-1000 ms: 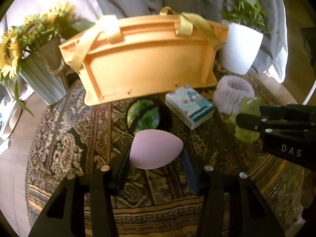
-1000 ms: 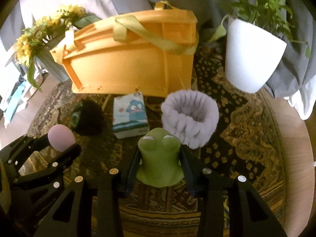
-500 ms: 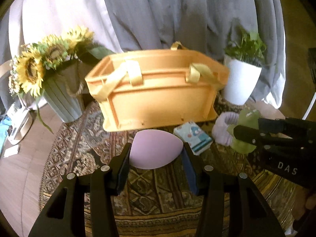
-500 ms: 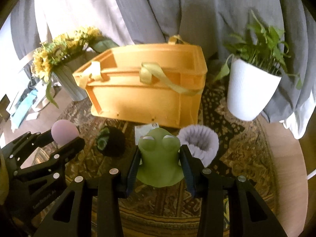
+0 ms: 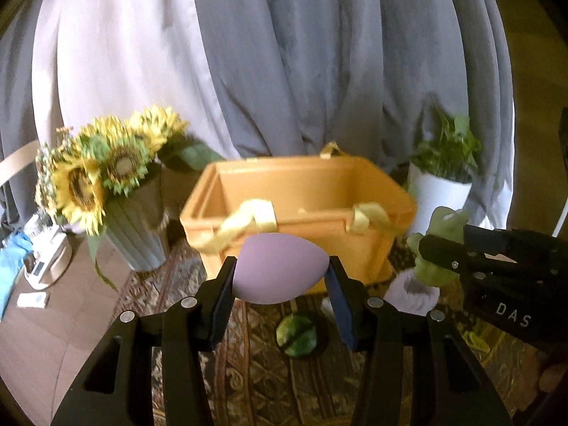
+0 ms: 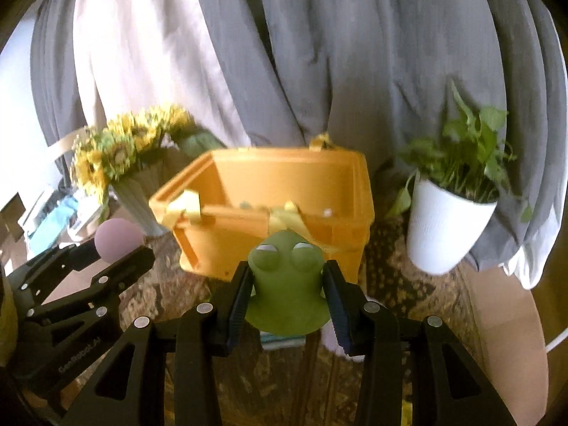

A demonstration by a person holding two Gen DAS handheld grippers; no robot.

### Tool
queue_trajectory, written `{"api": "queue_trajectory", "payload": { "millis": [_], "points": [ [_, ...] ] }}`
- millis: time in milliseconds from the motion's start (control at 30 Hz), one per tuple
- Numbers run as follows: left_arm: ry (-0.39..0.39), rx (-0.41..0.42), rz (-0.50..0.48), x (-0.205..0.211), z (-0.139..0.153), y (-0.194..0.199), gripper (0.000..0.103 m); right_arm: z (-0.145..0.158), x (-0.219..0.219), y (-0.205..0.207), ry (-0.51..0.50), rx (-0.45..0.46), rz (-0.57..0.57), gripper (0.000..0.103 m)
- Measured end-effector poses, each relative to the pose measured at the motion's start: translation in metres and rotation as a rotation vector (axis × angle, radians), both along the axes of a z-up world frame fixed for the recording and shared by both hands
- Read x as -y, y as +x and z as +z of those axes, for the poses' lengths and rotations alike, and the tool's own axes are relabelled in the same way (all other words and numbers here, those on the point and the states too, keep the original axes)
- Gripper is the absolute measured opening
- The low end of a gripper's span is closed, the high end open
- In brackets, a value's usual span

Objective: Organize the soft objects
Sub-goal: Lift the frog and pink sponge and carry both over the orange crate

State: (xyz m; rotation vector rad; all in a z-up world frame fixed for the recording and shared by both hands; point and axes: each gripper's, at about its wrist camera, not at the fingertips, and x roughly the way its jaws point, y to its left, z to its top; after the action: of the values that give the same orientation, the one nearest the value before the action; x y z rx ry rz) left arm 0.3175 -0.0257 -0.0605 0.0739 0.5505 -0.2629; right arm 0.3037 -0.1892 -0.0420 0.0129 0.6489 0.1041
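My left gripper (image 5: 280, 271) is shut on a lilac egg-shaped sponge (image 5: 278, 266), held above the patterned rug in front of the orange basket (image 5: 312, 191). My right gripper (image 6: 285, 284) is shut on a green frog-like soft toy (image 6: 285, 284), also raised before the orange basket (image 6: 269, 184). The basket's open top shows in both views. In the left wrist view the right gripper (image 5: 435, 248) with the green toy (image 5: 445, 223) is at the right. The right wrist view shows the left gripper (image 6: 117, 245) and the sponge (image 6: 117, 238) at the left.
A green ball-like soft thing (image 5: 296, 333) and a pale fluffy band (image 5: 411, 293) lie on the rug (image 5: 248, 355). A sunflower vase (image 5: 106, 184) stands left of the basket, a white plant pot (image 6: 440, 227) right of it. Grey curtains hang behind.
Both grippers have risen with their objects and tipped up. The basket's open top now shows, and the small box and fluffy band have slid low or behind the grippers.
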Motion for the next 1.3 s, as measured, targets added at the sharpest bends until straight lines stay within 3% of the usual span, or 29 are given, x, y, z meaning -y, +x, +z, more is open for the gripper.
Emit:
{"api": "queue_trajectory", "payload": {
  "millis": [833,1067,1300],
  "points": [
    [0.005,0.185,0.036,0.001,0.069,0.052,0.049,0.064,-0.001,0.057,0.01,0.174,-0.022,0.042],
    [0.029,0.203,0.036,0.005,0.081,0.076,0.049,0.072,-0.001,0.089,0.004,0.161,-0.022,0.042],
    [0.058,0.175,0.035,0.007,0.089,0.112,0.049,0.068,0.003,0.131,0.024,0.079,-0.017,0.042]
  ]
}}
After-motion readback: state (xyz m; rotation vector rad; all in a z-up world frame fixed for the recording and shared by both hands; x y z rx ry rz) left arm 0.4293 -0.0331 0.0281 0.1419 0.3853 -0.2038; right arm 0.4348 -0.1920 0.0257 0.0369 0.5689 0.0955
